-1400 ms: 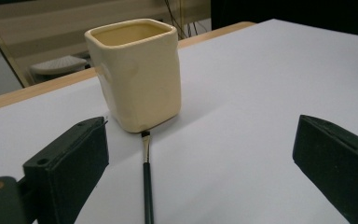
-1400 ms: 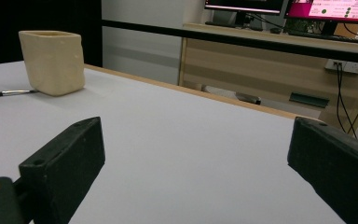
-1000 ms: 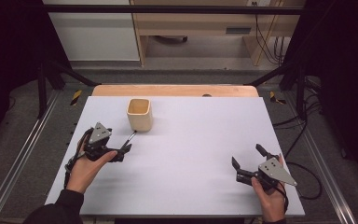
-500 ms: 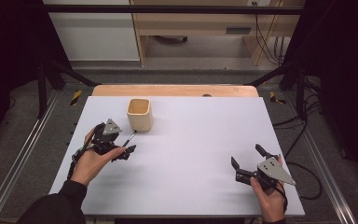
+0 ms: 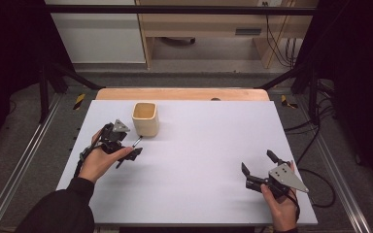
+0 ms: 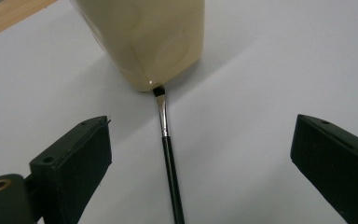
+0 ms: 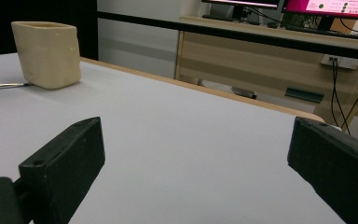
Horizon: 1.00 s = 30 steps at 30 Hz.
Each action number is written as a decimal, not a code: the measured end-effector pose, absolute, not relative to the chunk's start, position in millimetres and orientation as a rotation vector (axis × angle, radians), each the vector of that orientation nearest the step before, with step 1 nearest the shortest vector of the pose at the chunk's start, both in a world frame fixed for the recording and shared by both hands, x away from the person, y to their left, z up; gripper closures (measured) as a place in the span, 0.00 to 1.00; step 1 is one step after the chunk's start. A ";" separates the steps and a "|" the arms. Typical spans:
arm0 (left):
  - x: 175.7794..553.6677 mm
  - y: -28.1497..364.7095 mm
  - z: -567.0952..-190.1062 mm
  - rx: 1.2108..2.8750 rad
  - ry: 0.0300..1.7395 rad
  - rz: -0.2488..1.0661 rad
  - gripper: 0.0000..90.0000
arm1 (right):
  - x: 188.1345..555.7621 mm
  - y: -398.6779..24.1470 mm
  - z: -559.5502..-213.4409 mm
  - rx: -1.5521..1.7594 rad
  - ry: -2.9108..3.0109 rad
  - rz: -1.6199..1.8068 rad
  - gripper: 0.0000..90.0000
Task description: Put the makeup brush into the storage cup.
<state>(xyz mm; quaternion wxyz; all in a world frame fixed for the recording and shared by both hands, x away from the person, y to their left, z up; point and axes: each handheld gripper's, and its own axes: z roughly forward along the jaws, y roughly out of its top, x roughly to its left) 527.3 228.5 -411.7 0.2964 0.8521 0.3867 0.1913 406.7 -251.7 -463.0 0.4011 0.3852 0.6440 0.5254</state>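
Note:
A thin black-handled paintbrush [image 6: 168,144] lies on the white table [image 5: 204,145], its bristle tip touching the base of a cream square cup [image 6: 144,37]. My left gripper [image 6: 200,123] is open, one jaw on each side of the brush handle and neither touching it. In the high view the left gripper [image 5: 135,147] sits just in front of the cup [image 5: 145,118], with the brush [image 5: 137,141] between them. At the table's near right my right gripper [image 5: 258,162] is open and holds nothing. The right gripper view has the cup [image 7: 46,53] and brush [image 7: 4,86] far off at the left.
The table's wooden far edge [image 5: 184,93] shows beyond the white surface. Black frame rails [image 5: 53,73] and cables [image 5: 315,136] flank the table. A wooden desk [image 7: 279,51] with monitors stands behind.
My left gripper has moved a little forward and to the right, closer to the cup. The right gripper has stayed where it was.

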 end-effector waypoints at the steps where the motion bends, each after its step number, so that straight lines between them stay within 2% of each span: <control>1: 529.0 228.3 -412.7 2.278 1.027 0.511 0.05 | 407.0 -251.5 -463.1 0.972 1.627 1.329 0.04; 21: 559.8 237.9 -429.0 2.389 1.121 0.508 0.07 | 406.5 -250.2 -463.8 0.979 1.628 1.328 0.05; 27: 562.4 242.5 -433.4 2.412 1.134 0.489 0.11 | 406.2 -249.1 -463.9 0.978 1.632 1.326 0.05; 30: 561.6 241.8 -434.2 2.418 1.124 0.484 0.16 | 406.3 -249.1 -463.9 0.975 1.633 1.322 0.05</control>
